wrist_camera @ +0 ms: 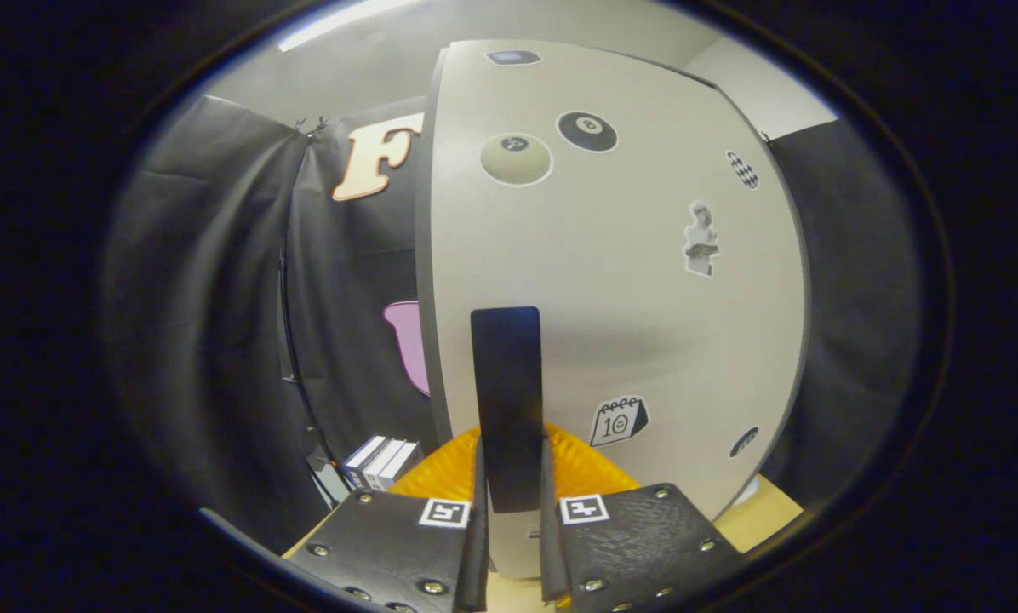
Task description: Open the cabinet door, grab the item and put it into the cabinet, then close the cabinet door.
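1. At the bottom centre of the frame, the two-finger black gripper (510, 511) stood with its fingers drawn close on either side of the tall black rectangular door handle (506, 400); both fingers (478, 511) appeared to press its lower end, so the claw was pinching the handle.
2. Running upright, the handle's long axis rose from between the fingers toward mid-frame, lying flat against the pale grey sticker-covered cabinet door (645, 298).
3. That door filled the centre and right of the frame, its free edge at centre left, next to the handle.
4. Low and behind the fingers, a ribbed orange object (441, 468) showed against the door's foot; whether it was the item to store could not be told.
5. A small stack of white-and-blue boxes (381, 461) sat at lower left.
6. Judged from this, the door looked barely ajar, and the pull would need to swing it about the far right edge.
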Available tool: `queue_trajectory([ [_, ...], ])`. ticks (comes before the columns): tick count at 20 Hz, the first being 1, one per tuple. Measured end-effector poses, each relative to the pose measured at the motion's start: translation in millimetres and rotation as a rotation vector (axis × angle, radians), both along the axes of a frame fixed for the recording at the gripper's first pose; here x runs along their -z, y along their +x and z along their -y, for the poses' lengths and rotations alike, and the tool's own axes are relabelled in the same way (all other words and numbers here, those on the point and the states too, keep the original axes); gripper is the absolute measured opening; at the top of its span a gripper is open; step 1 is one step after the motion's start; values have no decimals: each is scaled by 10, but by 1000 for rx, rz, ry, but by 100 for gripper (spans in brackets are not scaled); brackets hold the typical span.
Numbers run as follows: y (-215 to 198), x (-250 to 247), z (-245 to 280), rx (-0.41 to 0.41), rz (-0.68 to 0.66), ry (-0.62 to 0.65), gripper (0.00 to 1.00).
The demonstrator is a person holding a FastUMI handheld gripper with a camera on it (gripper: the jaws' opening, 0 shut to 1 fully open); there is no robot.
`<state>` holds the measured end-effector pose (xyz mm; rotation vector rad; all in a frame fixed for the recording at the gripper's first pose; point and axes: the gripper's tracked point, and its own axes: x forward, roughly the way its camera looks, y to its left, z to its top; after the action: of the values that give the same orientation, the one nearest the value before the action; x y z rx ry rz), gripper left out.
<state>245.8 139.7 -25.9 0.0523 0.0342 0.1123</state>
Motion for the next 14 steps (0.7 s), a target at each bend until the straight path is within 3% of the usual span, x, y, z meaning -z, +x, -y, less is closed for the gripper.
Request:
queue_trajectory([
  [14,-1069,-49,688,39,-4,40,24],
])
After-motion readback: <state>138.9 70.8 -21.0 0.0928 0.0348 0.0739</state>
